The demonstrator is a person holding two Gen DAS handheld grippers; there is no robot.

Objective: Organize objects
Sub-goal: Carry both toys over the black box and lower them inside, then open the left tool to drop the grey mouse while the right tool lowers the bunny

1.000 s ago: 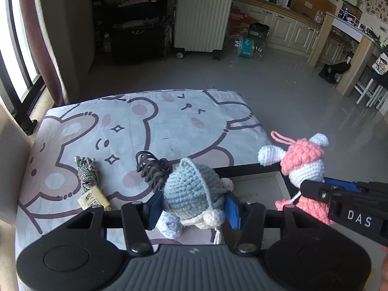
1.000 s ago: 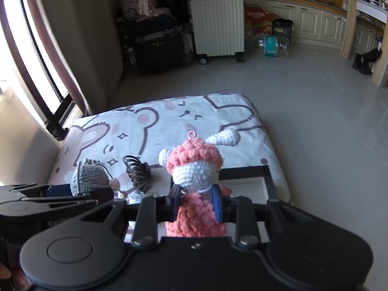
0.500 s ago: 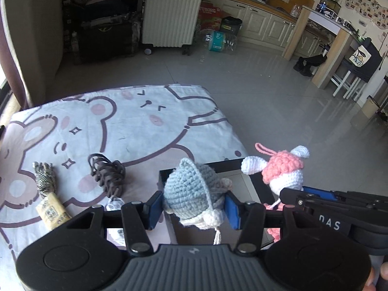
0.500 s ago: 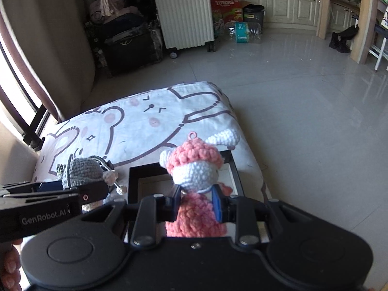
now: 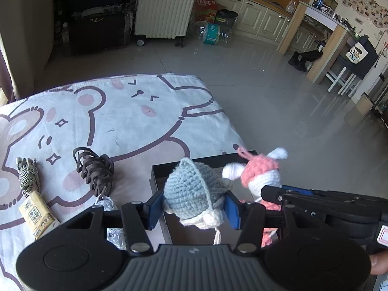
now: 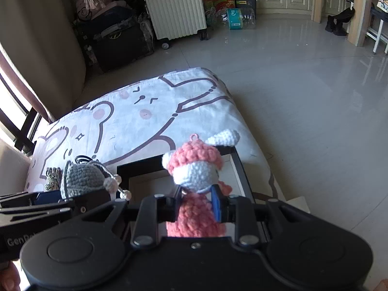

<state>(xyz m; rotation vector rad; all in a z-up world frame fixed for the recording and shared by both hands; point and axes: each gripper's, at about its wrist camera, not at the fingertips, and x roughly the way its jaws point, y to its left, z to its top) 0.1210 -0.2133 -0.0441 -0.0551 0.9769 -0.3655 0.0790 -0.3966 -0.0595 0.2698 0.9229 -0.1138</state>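
My left gripper point(image 5: 194, 205) is shut on a blue-grey crochet doll point(image 5: 189, 189), its blue pads pressing both sides. It hangs over the left part of a shallow black box point(image 5: 155, 174) with a pale floor that lies on the bear-print cushion point(image 5: 121, 121). My right gripper point(image 6: 195, 203) holds a pink and white crochet bunny doll point(image 6: 194, 169) by its body. Its jaws are closing a little more on the doll. The bunny hangs over the box's point(image 6: 140, 167) right part. The two dolls are side by side, a short gap apart.
Left of the box lie a brown hair claw point(image 5: 94, 172), a striped cord bundle point(image 5: 28, 177), a yellow packet point(image 5: 36, 214) and a clear wrapped item point(image 5: 104, 203). The cushion's right edge drops to the tiled floor point(image 5: 278, 101). A white suitcase point(image 5: 167, 7) stands far behind.
Both grippers have carried their dolls right and downward, from beside the hair claw to over the black box. The hair claw and cord have slid left in the left wrist view.
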